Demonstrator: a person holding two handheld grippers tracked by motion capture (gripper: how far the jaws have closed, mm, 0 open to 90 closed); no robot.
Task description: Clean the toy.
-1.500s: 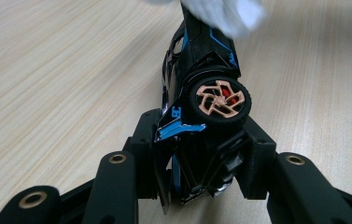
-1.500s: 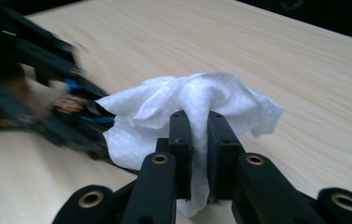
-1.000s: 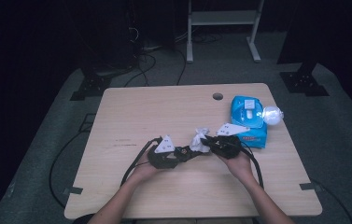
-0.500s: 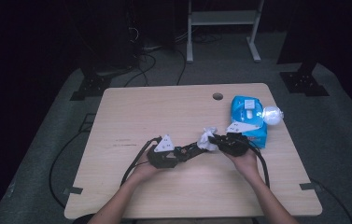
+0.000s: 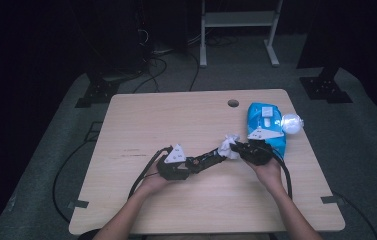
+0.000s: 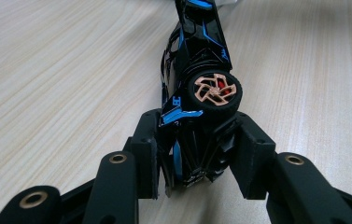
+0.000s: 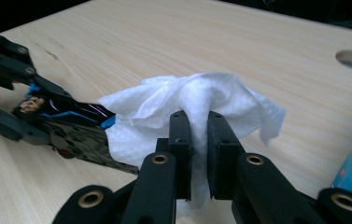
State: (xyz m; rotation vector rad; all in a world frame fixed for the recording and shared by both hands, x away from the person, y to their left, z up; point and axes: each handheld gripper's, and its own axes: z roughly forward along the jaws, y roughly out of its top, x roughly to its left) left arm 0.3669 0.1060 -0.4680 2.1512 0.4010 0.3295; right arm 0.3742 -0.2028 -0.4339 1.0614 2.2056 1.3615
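L gripper [image 5: 203, 163] clamped on toy car [image 6: 197, 84], held on its side low over table [image 5: 176, 120], long axis running rightward. R gripper [image 5: 237, 146] pinched shut on wipe [image 7: 197, 100], touching car's far end; nearer to that end than L.

The high view looks forward and down from above the person's side, taking in the whole tabletop [image 5: 176, 120] from some way off. The left gripper view sits low and very close, looking along its own jaws at a toy car [image 6: 197, 93] clamped between them, with the tabletop running away behind. The right gripper view is just as near, facing over a white wipe [image 7: 197, 102] toward the same car [image 7: 71, 126]. All three share that car and wipe at mid-table.
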